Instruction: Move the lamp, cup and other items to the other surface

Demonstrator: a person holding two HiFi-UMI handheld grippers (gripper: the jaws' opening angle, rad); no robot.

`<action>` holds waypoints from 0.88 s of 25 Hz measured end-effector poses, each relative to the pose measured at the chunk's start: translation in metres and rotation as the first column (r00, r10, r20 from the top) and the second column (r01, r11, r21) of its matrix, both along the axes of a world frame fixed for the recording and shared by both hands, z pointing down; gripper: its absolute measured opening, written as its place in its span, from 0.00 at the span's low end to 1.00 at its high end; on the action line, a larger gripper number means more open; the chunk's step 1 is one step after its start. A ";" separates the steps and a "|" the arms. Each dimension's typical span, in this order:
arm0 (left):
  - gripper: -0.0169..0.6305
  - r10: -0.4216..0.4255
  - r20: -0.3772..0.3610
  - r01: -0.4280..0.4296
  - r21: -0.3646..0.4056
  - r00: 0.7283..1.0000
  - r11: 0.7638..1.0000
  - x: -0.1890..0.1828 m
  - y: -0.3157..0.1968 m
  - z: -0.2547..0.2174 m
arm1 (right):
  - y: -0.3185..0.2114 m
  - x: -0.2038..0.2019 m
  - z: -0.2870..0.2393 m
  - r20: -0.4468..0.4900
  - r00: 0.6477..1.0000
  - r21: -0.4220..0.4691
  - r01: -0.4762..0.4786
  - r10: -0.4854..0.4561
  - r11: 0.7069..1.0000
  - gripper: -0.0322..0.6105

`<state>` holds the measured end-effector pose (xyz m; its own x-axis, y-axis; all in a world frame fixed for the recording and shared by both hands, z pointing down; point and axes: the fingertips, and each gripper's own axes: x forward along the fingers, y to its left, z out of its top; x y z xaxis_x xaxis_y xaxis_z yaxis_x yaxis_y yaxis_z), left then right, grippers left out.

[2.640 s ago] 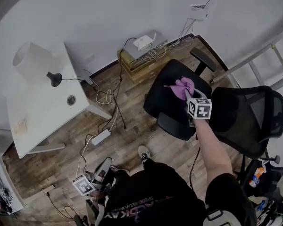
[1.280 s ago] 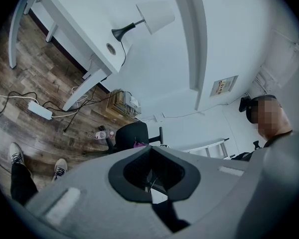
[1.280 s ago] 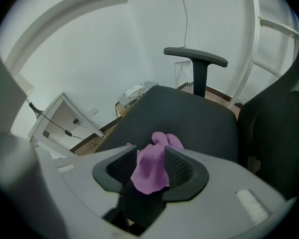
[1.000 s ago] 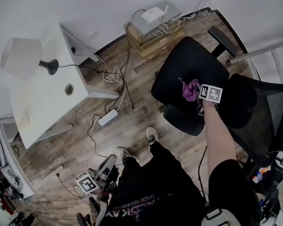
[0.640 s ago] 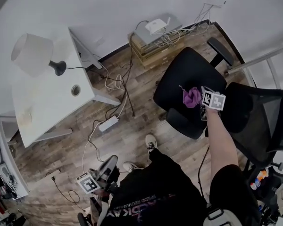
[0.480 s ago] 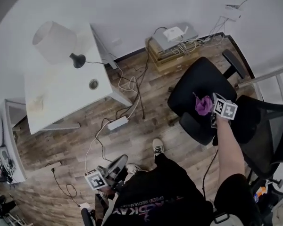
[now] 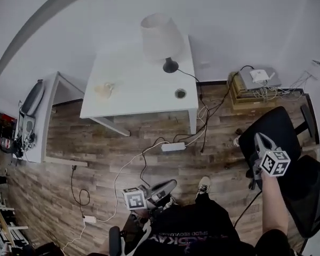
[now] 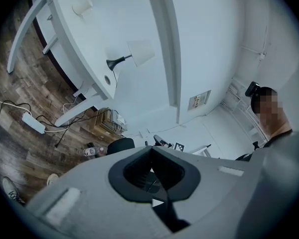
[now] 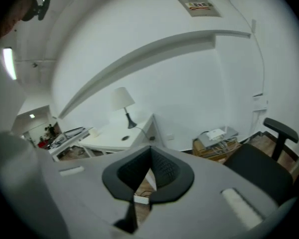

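The right gripper (image 9: 150,149) is seen closed and empty; the left gripper (image 8: 152,149) likewise. The lamp (image 7: 161,39) is set at the far edge of the white table (image 7: 133,103). A small pale thing (image 7: 104,89) on its left part cannot be identified.

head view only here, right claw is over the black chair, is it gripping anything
Observer: No. The right gripper view shows the right claw shut, with nothing between its jaws.
Operator: and the left claw, i only see its marker cube
Observer: The left gripper view shows the left claw shut as well, and empty.
Operator: what does the right one face
Observer: Its own view looks toward the white table, with the lamp standing up and to the left of the jaws.
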<state>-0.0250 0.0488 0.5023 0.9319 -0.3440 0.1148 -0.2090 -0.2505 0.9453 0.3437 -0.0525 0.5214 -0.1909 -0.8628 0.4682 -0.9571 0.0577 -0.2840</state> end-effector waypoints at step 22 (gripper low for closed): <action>0.01 0.050 0.100 -0.082 0.349 0.994 0.933 -0.084 0.057 -0.032 | 0.167 -0.455 -0.058 0.261 0.515 0.100 0.827 -0.816 0.554 0.05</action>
